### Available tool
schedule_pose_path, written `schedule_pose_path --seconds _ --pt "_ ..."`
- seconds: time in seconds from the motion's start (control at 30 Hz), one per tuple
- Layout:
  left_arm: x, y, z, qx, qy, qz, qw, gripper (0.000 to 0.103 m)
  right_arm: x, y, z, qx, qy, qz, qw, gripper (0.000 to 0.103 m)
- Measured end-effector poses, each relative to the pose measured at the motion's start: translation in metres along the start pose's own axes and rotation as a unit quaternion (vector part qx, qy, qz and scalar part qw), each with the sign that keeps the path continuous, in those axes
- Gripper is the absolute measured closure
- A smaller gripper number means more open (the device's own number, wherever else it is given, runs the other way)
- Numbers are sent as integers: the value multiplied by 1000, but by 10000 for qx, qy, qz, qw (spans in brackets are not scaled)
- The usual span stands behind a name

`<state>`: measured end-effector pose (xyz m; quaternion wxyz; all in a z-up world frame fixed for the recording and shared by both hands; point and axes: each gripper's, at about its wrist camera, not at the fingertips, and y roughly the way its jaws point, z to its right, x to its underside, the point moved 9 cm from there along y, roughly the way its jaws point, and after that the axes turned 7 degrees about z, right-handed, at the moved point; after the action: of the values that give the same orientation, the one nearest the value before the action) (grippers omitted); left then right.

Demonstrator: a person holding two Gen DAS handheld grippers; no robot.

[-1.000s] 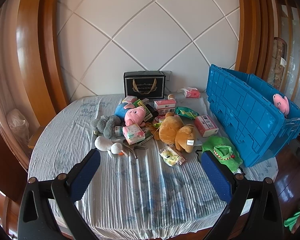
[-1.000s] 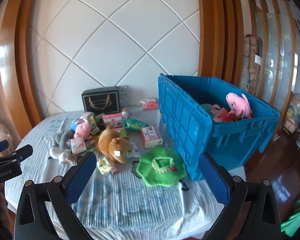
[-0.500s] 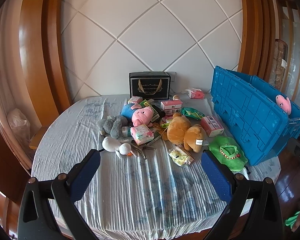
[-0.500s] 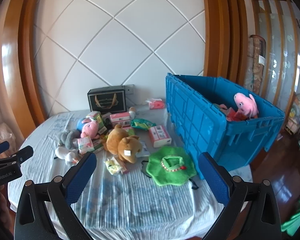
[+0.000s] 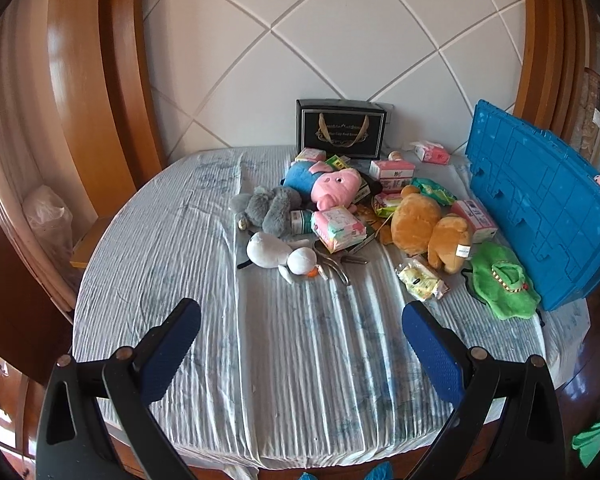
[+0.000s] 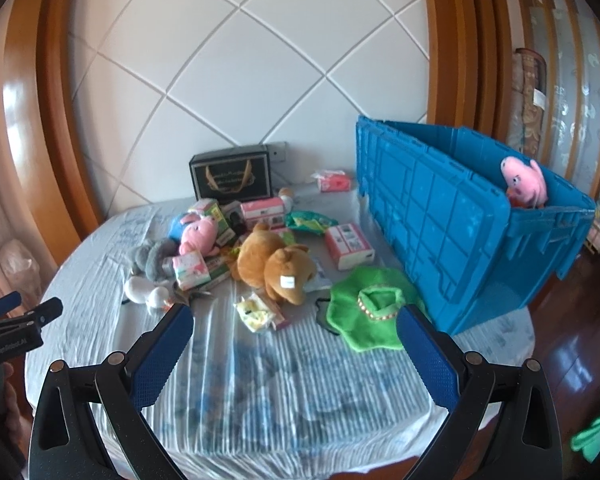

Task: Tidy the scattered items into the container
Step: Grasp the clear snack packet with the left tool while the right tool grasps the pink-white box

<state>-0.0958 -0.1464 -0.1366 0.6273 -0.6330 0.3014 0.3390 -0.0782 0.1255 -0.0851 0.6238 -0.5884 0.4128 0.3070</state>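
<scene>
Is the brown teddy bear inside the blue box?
No, the brown teddy bear lies on the table, outside the blue box.

You are looking at a brightly daylit room in both views. Light is coming in from the right, glaring off the polished wood floor [image 6: 572,356] and washing out the curtained glass [image 6: 580,80] at the far right. A bright streak is shining on the curved wood trim [image 6: 18,96] at left. Fisheye distortion is bending the walls and darkening the corners. In the right wrist view the near tablecloth [image 6: 284,376] is smearing with motion blur; the left wrist view is staying sharp.
</scene>
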Motion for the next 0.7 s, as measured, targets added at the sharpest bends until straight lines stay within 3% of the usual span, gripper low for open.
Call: schedule_pose_path --seconds 0.17,0.43,0.5,0.63,0.7 --pt "11 28 14 134 -115 -204 9996 1 11 35 9 94 -146 -299 9994 0" --pt "24 108 90 211 -166 -811 9963 7 29 116 25 -352 -489 -922 9939 0" --pt "28 132 112 162 -181 -954 9951 9 31 138 31 -515 -569 -1052 9915 3" --pt "41 184 155 180 -271 -1337 9905 17 39 180 44 -825 -702 -1341 9850 20" --pt "45 208 171 200 -386 -1448 9885 17 45 201 52 -986 -752 -1501 9809 22"
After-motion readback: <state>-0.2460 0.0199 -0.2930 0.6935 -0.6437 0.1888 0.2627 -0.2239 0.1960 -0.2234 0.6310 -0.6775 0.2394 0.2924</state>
